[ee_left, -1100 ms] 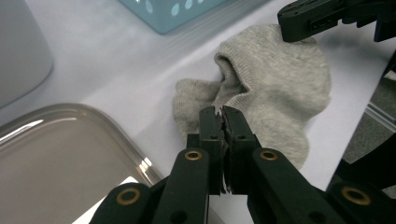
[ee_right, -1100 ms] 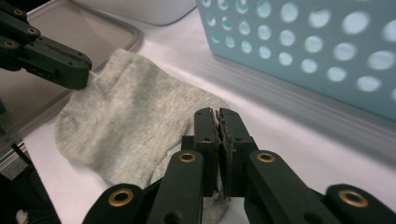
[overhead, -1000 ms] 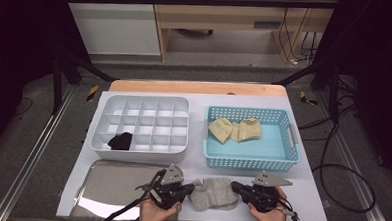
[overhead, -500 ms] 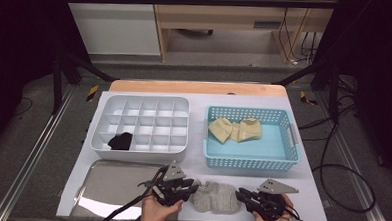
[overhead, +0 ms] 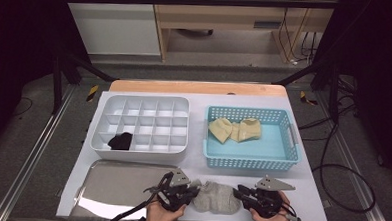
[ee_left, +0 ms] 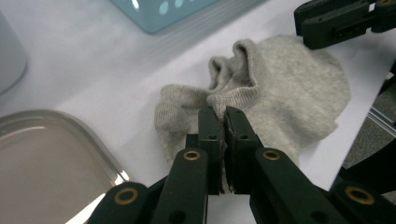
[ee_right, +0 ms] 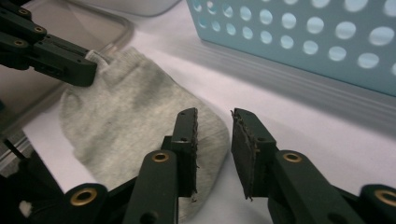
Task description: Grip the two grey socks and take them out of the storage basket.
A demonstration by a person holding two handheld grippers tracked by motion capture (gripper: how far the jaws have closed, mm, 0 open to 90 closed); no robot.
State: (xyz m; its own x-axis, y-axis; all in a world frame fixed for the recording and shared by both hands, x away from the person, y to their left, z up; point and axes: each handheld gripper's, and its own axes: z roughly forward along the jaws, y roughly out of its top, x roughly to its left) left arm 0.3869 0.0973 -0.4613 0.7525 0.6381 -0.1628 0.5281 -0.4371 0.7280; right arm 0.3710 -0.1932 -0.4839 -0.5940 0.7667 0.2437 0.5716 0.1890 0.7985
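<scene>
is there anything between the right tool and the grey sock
Nothing visible. The right tool stands open at the toe edge of the grey sock, with bare white table between its jaws. The left tool is shut on the sock's other end.

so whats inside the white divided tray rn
One dark rolled item sits in a front-left compartment of the white divided tray; it looks like a sock. The other compartments look empty, though the near wall hides the floors of the front row.

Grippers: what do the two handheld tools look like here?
Both the left gripper and the right gripper are black, with paired flat jaws on linked arms joined by brass-ringed pivots. Each carries a grey three-cornered plate on top and trails a dark cable.
</scene>
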